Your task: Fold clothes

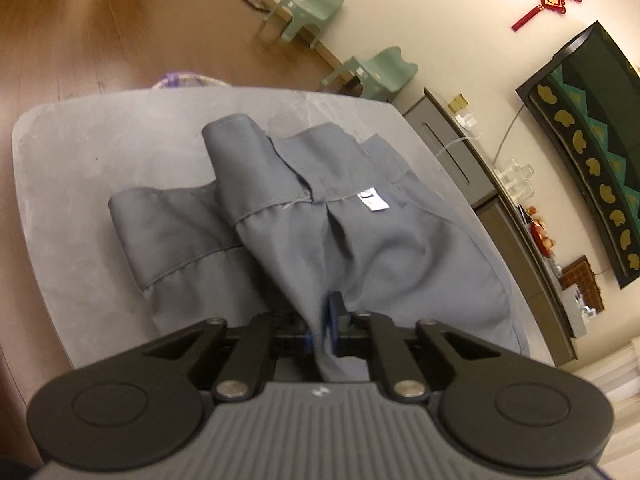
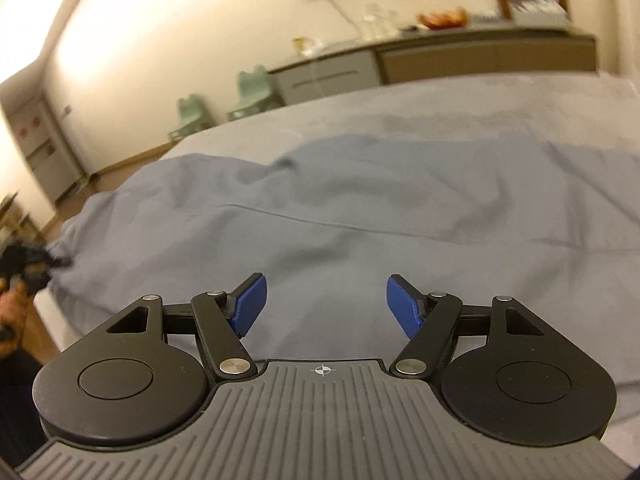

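A grey-blue garment (image 1: 380, 248) with a white label (image 1: 372, 200) lies rumpled on a grey table (image 1: 72, 168) with rounded corners. One sleeve (image 1: 160, 232) lies out to the left. My left gripper (image 1: 329, 320) is shut on a fold of the cloth, which rises from the table into its blue pads. In the right wrist view the same garment (image 2: 360, 208) spreads wide over the table (image 2: 500, 100). My right gripper (image 2: 326, 304) hovers over it, open, nothing between its blue pads (image 2: 250, 306). The left gripper (image 2: 28, 260) shows at the far left, pulling a corner of the cloth.
Two green chairs (image 1: 308, 12) stand by the far wall on a wooden floor (image 1: 100, 20). A low cabinet (image 1: 460, 152) with glassware and small items runs along the wall beyond the table. A person's hand (image 2: 10, 308) shows at the left edge.
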Tool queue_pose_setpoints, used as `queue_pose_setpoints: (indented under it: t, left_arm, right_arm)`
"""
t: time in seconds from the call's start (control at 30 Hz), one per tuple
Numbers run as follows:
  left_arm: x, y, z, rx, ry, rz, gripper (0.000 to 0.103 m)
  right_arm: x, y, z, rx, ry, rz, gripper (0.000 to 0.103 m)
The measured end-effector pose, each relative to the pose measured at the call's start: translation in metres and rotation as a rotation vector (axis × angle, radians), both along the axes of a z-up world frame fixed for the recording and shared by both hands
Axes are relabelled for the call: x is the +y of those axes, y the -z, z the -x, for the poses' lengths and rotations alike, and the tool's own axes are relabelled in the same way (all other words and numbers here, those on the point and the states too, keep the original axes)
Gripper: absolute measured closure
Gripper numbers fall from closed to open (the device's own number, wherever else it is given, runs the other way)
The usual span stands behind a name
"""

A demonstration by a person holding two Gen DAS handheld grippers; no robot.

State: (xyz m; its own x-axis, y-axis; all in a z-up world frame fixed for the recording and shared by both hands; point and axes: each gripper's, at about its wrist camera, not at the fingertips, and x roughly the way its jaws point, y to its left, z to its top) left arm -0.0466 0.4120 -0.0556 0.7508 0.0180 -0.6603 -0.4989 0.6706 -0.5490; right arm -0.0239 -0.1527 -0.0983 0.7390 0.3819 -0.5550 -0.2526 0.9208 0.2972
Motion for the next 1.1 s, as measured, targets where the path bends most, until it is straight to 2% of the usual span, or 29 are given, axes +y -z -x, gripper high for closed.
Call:
queue_pose_setpoints:
  t: [0.07,0.13,0.17,0.2,0.23,0.27,0.3,0.33,0.37,0.4,0.47,0.5,0.53,0.57,0.6,0.63,0.73,0.77,0.8,0.83,0.87,0.9,1.0,1.1]
  left_arm:
    - [0.004,-0.008,-0.006,0.000,-0.009,-0.036,0.073]
    - [0.005,-0.016,-0.023,-0.009,0.010,-0.059,0.070]
    - [0.005,-0.020,-0.033,-0.015,0.023,-0.068,0.071]
    - [0.005,-0.022,-0.040,-0.019,0.045,-0.072,0.075]
    - [0.005,-0.023,-0.045,-0.022,0.072,-0.071,0.091]
    - [0.005,-0.027,-0.051,-0.039,0.098,-0.066,0.096]
    - [0.004,-0.032,-0.057,-0.066,0.122,-0.059,0.096]
    - [0.005,-0.039,-0.061,-0.108,0.148,-0.045,0.099]
    - [0.011,-0.047,-0.057,-0.184,0.170,-0.006,0.099]
    - [0.018,-0.055,-0.048,-0.278,0.188,0.047,0.099]
    - [0.036,-0.060,-0.020,-0.389,0.203,0.113,0.099]
    - [0.046,-0.050,-0.007,-0.385,0.189,0.148,0.099]
    - [0.055,-0.029,0.000,-0.314,0.162,0.195,0.100]
    - [0.064,-0.004,-0.001,-0.187,0.127,0.263,0.100]
    - [0.070,0.012,-0.005,-0.101,0.102,0.297,0.100]
    - [0.075,0.020,-0.010,-0.060,0.091,0.301,0.099]
    - [0.076,0.025,-0.015,0.029,0.055,0.228,0.098]
    - [0.072,0.022,-0.016,0.037,0.054,0.196,0.098]
    - [0.064,0.017,-0.018,0.048,0.059,0.134,0.097]
    - [0.054,0.010,-0.021,0.061,0.068,0.051,0.093]
    - [0.044,0.005,-0.022,0.077,0.075,-0.026,0.091]
    - [0.033,0.001,-0.024,0.097,0.080,-0.097,0.090]
    - [0.013,-0.008,-0.026,0.133,0.079,-0.240,0.085]
    - [0.000,-0.013,-0.021,0.135,0.070,-0.280,0.081]
  right_arm:
    - [0.030,-0.006,0.003,-0.009,-0.114,-0.007,0.037]
    - [0.075,-0.011,0.007,-0.018,-0.260,0.009,0.045]
    - [0.102,-0.011,0.009,-0.020,-0.330,0.036,0.056]
    - [0.130,-0.009,0.007,-0.014,-0.392,0.067,0.066]
    - [0.156,-0.005,0.001,0.001,-0.440,0.095,0.071]
    - [0.181,0.001,-0.007,0.017,-0.476,0.125,0.078]
    - [0.201,0.008,-0.016,0.031,-0.494,0.156,0.083]
    - [0.220,0.015,-0.028,0.046,-0.487,0.194,0.084]
    - [0.234,0.021,-0.040,0.050,-0.462,0.238,0.085]
    - [0.245,0.025,-0.050,0.044,-0.432,0.283,0.094]
    - [0.249,0.025,-0.072,0.037,-0.342,0.365,0.098]
    - [0.242,0.025,-0.081,0.049,-0.303,0.364,0.098]
    - [0.235,0.024,-0.089,0.061,-0.265,0.363,0.098]
    - [0.228,0.023,-0.098,0.073,-0.226,0.362,0.098]
    - [0.220,0.023,-0.101,0.084,-0.224,0.341,0.098]
    - [0.213,0.022,-0.099,0.094,-0.245,0.309,0.097]
    - [0.189,0.011,-0.078,0.116,-0.326,0.213,0.090]
    - [0.181,0.005,-0.069,0.113,-0.350,0.182,0.084]
    - [0.172,-0.003,-0.061,0.088,-0.357,0.166,0.071]
    - [0.162,-0.012,-0.052,0.051,-0.353,0.160,0.064]
    - [0.153,-0.021,-0.044,0.014,-0.348,0.154,0.050]
    - [0.148,-0.026,-0.038,-0.023,-0.344,0.174,0.042]
    - [0.151,-0.028,-0.030,-0.094,-0.358,0.276,0.033]
    - [0.168,-0.024,-0.027,-0.113,-0.419,0.341,0.030]
